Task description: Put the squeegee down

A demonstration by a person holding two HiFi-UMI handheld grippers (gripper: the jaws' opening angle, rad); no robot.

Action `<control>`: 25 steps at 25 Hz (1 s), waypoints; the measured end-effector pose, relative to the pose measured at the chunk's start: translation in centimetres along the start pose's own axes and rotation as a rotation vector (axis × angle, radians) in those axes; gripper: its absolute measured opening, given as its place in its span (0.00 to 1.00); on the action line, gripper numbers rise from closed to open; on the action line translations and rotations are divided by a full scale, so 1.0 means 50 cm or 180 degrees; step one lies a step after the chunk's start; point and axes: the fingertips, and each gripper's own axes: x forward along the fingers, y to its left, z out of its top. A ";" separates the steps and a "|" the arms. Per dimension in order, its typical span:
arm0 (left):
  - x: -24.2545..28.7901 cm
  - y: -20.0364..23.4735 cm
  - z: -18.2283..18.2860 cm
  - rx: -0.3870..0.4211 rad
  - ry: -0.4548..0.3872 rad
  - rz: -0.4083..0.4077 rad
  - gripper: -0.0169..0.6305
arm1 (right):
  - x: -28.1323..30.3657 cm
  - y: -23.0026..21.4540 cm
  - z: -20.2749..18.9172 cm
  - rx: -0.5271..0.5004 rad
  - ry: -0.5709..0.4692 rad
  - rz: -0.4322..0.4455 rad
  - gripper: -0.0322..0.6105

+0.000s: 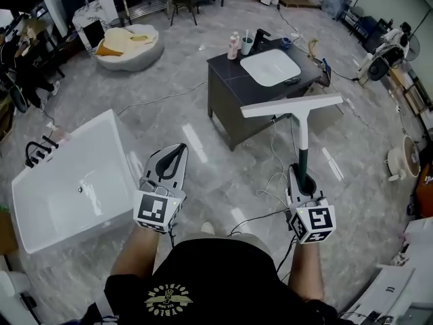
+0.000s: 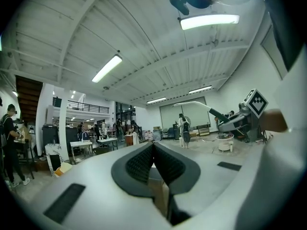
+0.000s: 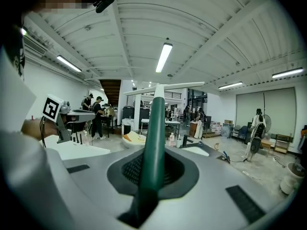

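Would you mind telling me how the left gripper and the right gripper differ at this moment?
The right gripper is clamped on the dark green handle of the white squeegee; the left gripper has its jaws together on nothing. The left gripper is nearer the white bathtub, the right gripper nearer the dark vanity cabinet. Both carry square-marker cubes.

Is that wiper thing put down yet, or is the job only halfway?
Nothing looks done yet. The squeegee is off the floor, its green handle clamped in the right gripper, with the blade out in front. The left gripper is shut and empty. What is left is to set the squeegee on a surface and let go.
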 end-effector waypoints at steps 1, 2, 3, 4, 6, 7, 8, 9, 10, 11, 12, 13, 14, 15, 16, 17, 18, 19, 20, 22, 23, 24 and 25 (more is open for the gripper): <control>0.003 0.003 0.001 -0.0007 -0.0012 -0.0016 0.06 | -0.001 0.000 0.002 -0.0004 0.0008 -0.0017 0.13; 0.005 0.005 0.004 -0.0006 -0.0031 -0.0033 0.06 | -0.002 -0.001 0.004 -0.0009 0.0017 -0.0034 0.13; 0.006 0.006 0.008 0.0000 -0.0053 -0.0047 0.06 | -0.003 -0.002 0.007 -0.0016 0.0023 -0.0054 0.13; 0.007 0.009 0.010 0.0002 -0.0068 -0.0056 0.06 | -0.003 -0.004 0.011 -0.0023 0.0025 -0.0077 0.13; 0.009 0.017 0.008 -0.0018 -0.0066 -0.0075 0.06 | 0.000 -0.002 0.017 -0.0044 0.0031 -0.0122 0.13; 0.009 0.020 0.005 -0.0028 -0.0060 -0.0090 0.06 | 0.002 0.002 0.018 -0.0072 0.0040 -0.0136 0.13; 0.009 0.021 0.001 -0.0031 -0.0056 -0.0103 0.06 | 0.003 0.007 0.018 -0.0106 0.0050 -0.0139 0.13; 0.009 0.022 -0.002 -0.0027 -0.0052 -0.0110 0.06 | 0.006 0.013 0.017 -0.0131 0.0058 -0.0130 0.13; 0.009 0.022 -0.007 -0.0020 -0.0042 -0.0113 0.06 | 0.009 0.016 0.015 -0.0136 0.0064 -0.0115 0.13; 0.009 0.021 -0.011 -0.0016 -0.0028 -0.0113 0.06 | 0.013 0.018 0.012 -0.0122 0.0066 -0.0099 0.13; 0.010 0.021 -0.015 -0.0016 -0.0012 -0.0112 0.06 | 0.018 0.018 0.009 -0.0099 0.0068 -0.0083 0.13; 0.012 0.021 -0.019 -0.0017 0.0006 -0.0111 0.06 | 0.023 0.018 0.006 -0.0077 0.0072 -0.0069 0.13; 0.013 0.022 -0.024 -0.0019 0.0026 -0.0107 0.06 | 0.029 0.017 0.004 -0.0061 0.0077 -0.0057 0.13; 0.015 0.024 -0.029 -0.0020 0.0047 -0.0103 0.06 | 0.035 0.016 0.003 -0.0054 0.0081 -0.0046 0.13; 0.017 0.026 -0.033 -0.0021 0.0062 -0.0098 0.06 | 0.040 0.015 0.004 -0.0053 0.0083 -0.0037 0.13; 0.019 0.029 -0.034 -0.0021 0.0064 -0.0089 0.06 | 0.045 0.013 0.005 -0.0053 0.0080 -0.0026 0.13; 0.021 0.033 -0.033 -0.0016 0.0062 -0.0072 0.06 | 0.050 0.012 0.007 -0.0055 0.0071 -0.0015 0.13; 0.025 0.037 -0.032 -0.0008 0.0064 -0.0051 0.06 | 0.056 0.010 0.010 -0.0055 0.0059 -0.0004 0.13; 0.030 0.040 -0.034 -0.0003 0.0077 -0.0035 0.06 | 0.062 0.006 0.011 -0.0052 0.0045 0.0006 0.13; 0.044 0.039 -0.042 -0.0013 0.0120 -0.0031 0.06 | 0.074 -0.005 0.009 -0.0025 0.0025 0.0022 0.13; 0.053 0.035 -0.047 -0.0020 0.0138 -0.0038 0.06 | 0.080 -0.013 0.005 -0.0009 0.0021 0.0029 0.13; 0.062 0.031 -0.049 -0.0018 0.0147 -0.0047 0.06 | 0.086 -0.021 0.002 0.0004 0.0022 0.0037 0.13; 0.071 0.028 -0.049 -0.0006 0.0152 -0.0054 0.06 | 0.093 -0.028 -0.001 0.0015 0.0026 0.0045 0.13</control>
